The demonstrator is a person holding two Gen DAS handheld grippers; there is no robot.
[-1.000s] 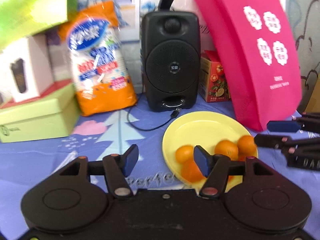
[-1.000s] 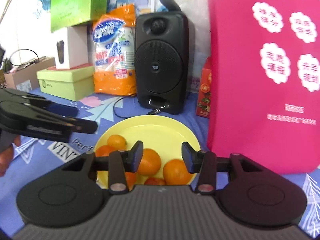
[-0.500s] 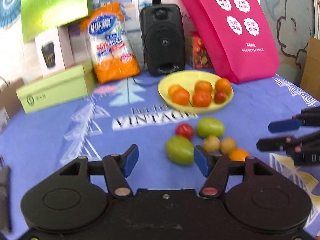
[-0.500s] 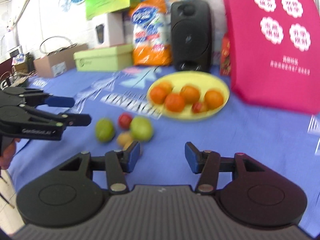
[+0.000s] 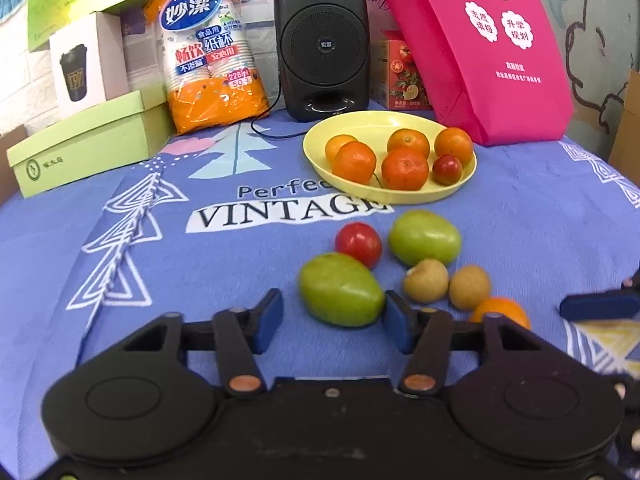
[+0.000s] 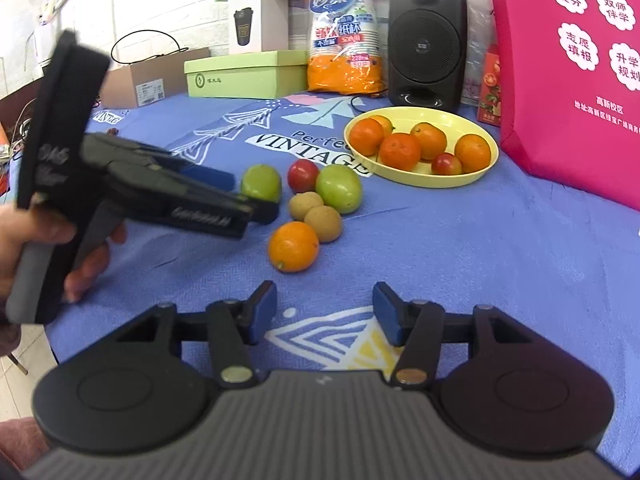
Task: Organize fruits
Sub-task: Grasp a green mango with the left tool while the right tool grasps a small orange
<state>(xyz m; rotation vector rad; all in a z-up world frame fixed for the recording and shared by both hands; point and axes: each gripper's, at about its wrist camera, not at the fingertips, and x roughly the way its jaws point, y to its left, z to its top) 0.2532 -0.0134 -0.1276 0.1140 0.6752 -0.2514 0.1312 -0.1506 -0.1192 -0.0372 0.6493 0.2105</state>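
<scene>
A yellow plate [image 5: 372, 124] [image 6: 476, 176] holds several oranges and one small red fruit [image 5: 447, 169]. On the blue cloth in front of it lie a red fruit [image 5: 359, 243], two green fruits [image 5: 339, 289] [image 5: 424, 237], two brown fruits [image 5: 426, 281] and an orange [image 6: 293, 246]. My left gripper [image 5: 331, 316] is open with its jaws on either side of the near green fruit. It shows in the right wrist view [image 6: 244, 196] beside that green fruit [image 6: 262, 182]. My right gripper [image 6: 322, 314] is open and empty, just short of the orange.
A black speaker [image 5: 322, 40], an orange bag of paper cups [image 5: 208, 52], green and white boxes [image 5: 88, 140] and a pink bag [image 5: 480, 52] stand behind the plate. A cardboard box [image 6: 136, 84] sits at the far left. The table edge is near my right gripper.
Both grippers pulled back from over the plate to the loose fruits. The left gripper has come down with its jaws around the near green fruit. Both stayed open.
</scene>
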